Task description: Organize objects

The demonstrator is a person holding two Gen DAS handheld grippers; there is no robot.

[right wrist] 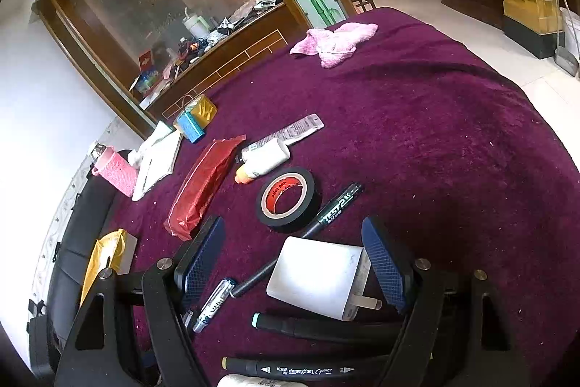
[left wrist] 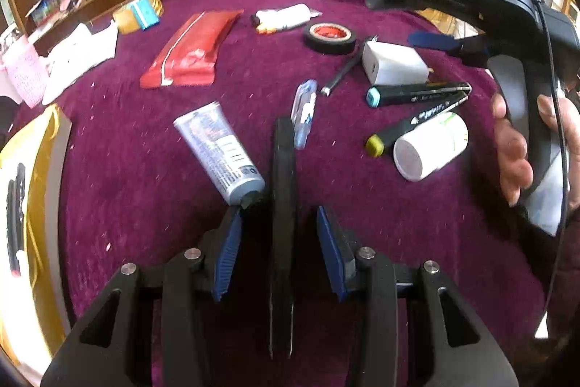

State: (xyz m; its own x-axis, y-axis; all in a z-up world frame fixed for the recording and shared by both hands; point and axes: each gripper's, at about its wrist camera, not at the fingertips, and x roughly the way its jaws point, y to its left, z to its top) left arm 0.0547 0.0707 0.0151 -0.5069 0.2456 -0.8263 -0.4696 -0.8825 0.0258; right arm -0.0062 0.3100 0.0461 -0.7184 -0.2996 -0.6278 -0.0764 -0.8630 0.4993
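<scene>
My left gripper (left wrist: 279, 209) is shut on a long black flat object (left wrist: 283, 169). The object runs lengthwise between the blue pads and pokes out past the fingertips, above the purple tablecloth (left wrist: 145, 198). A grey tube (left wrist: 217, 151) lies just left of the tips. My right gripper (right wrist: 293, 227) stands open around a white charger (right wrist: 315, 278) that rests on the cloth, with neither pad touching it. In the left wrist view a hand (left wrist: 514, 147) holds that gripper over the charger (left wrist: 395, 64). Two black markers (right wrist: 326, 325) lie just below the charger.
A tape roll (right wrist: 288, 198), a thin black marker (right wrist: 333, 205), a clear pen (left wrist: 304, 115), a white bottle (left wrist: 431, 145), a red pouch (left wrist: 192, 49) and a glue bottle (left wrist: 282, 19) lie around. A yellow box (left wrist: 40, 205) with dark items sits at the left edge. A pink cloth (right wrist: 333, 42) lies far back.
</scene>
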